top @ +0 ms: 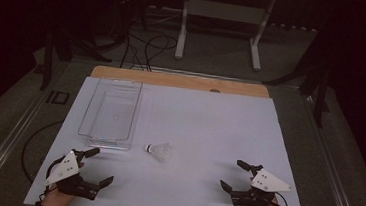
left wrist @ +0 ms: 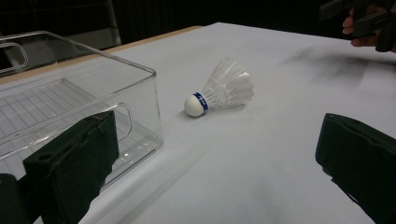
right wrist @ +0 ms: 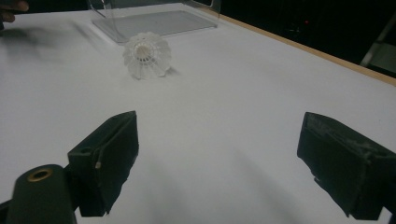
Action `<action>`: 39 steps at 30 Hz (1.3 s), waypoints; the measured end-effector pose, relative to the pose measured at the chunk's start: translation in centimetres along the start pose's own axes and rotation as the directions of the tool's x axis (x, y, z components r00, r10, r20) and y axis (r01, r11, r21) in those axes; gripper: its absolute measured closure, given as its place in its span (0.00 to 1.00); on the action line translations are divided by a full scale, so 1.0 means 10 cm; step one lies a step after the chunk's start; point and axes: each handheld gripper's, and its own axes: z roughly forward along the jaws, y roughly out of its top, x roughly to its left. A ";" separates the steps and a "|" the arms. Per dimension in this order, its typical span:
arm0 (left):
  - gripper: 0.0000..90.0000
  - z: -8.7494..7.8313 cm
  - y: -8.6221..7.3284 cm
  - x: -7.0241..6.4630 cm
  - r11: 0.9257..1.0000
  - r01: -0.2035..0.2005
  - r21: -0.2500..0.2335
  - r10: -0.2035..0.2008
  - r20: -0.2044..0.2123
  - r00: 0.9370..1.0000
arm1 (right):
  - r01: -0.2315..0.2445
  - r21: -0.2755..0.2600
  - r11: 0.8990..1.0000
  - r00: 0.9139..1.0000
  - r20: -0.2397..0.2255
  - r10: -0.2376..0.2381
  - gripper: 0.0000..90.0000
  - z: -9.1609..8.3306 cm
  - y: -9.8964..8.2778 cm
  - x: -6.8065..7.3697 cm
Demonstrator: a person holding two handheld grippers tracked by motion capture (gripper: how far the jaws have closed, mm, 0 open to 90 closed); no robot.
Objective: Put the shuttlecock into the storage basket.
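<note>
Shuttlecock (top: 159,151) lies at your left gripper's (top: 96,165) two o'clock, cork toward the bin (top: 98,139); that gripper is nearer; both grippers' jaws apart, empty, the right gripper (top: 234,175) included.

Open white worktop (top: 208,130) lay between my left tongs (top: 99,167) and right tongs (top: 231,173), both spread wide with nothing between their jaws. The shuttlecock (top: 159,151) lay alone, approachable from the near side and the right. Just to its left, the clear bin (top: 112,109) walled off that flank.
</note>
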 end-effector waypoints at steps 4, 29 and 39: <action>0.00 0.01 0.00 0.00 1.000 -0.004 0.008 0.004 0.005 1.000 | 0.004 -0.004 1.000 1.000 -0.002 -0.004 0.14 0.00 0.00 0.00; 0.00 0.03 0.19 0.01 0.996 -0.060 0.072 0.059 0.028 0.998 | -0.002 0.003 1.000 1.000 -0.011 0.002 0.14 0.01 0.00 0.01; 0.00 0.09 0.37 -0.01 0.986 -0.117 0.119 0.109 0.076 0.991 | 0.000 0.003 1.000 1.000 -0.018 0.000 0.14 0.01 0.01 0.03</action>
